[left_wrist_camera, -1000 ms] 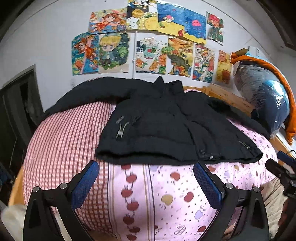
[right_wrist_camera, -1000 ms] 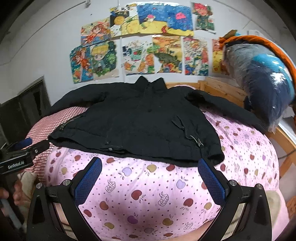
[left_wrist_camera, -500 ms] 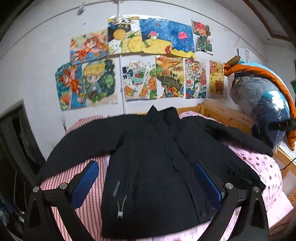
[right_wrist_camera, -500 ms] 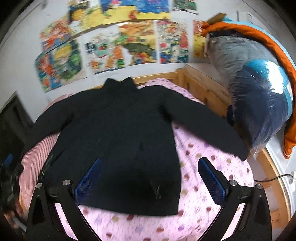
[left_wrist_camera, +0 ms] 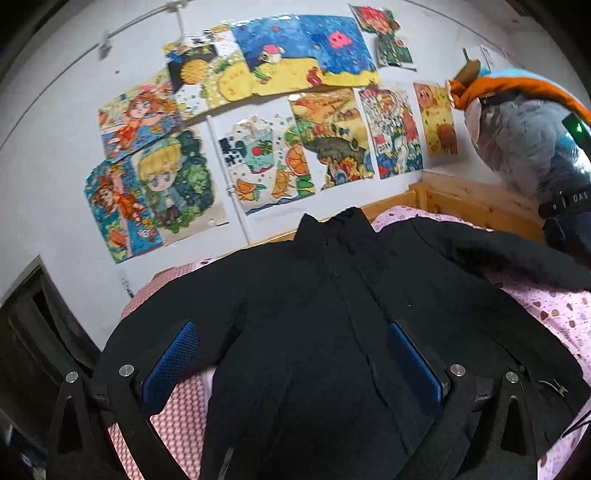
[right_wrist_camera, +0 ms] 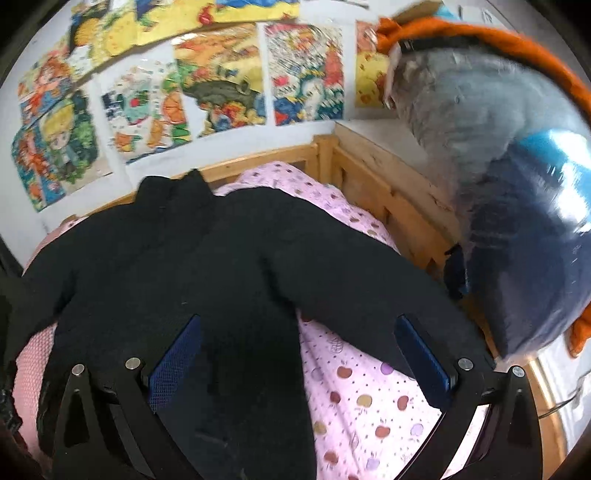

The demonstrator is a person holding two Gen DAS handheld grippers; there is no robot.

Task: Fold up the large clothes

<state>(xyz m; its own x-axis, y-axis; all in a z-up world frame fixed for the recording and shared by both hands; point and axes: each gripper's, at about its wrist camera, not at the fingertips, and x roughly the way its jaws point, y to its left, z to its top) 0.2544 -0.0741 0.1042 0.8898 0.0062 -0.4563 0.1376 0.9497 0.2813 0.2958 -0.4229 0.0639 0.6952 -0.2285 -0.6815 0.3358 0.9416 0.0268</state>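
— Behind the bed, what covers the white wall?

— Bright children's drawings (left_wrist_camera: 258, 147) are taped across it in overlapping rows. Below them runs the pale wooden bed frame (right_wrist_camera: 369, 184), which turns a corner at the far right.

— And on the bed?

— One large black padded jacket (left_wrist_camera: 332, 314) lies spread out flat, front side up, collar toward the wall, both sleeves stretched outward. It rests on a pink sheet printed with small apples (right_wrist_camera: 369, 406); at the left side a red-and-white checked cover (left_wrist_camera: 177, 417) shows under the jacket's sleeve and hem.

— Where is the left gripper (left_wrist_camera: 293, 363)?

— It hangs above the jacket's left half, near the armpit and chest. Its jaws stand wide apart, blue pads (left_wrist_camera: 170, 365) facing each other, with nothing between them.

— The right gripper (right_wrist_camera: 299, 363)?

— It hangs over the right side of the jacket, where the sleeve branches off from the body. One blue pad sits over the torso, the other over the sleeve's lower part, pink sheet between. These jaws are spread wide too and grip nothing. Whether either tool touches the cloth cannot be told.

— Anything else nearby?

— A bulky bundle wrapped in clear plastic (right_wrist_camera: 517, 203), grey and dark blue inside, stands against the frame at the right, with orange fabric (right_wrist_camera: 480, 33) draped over its top. The view there is blurred.
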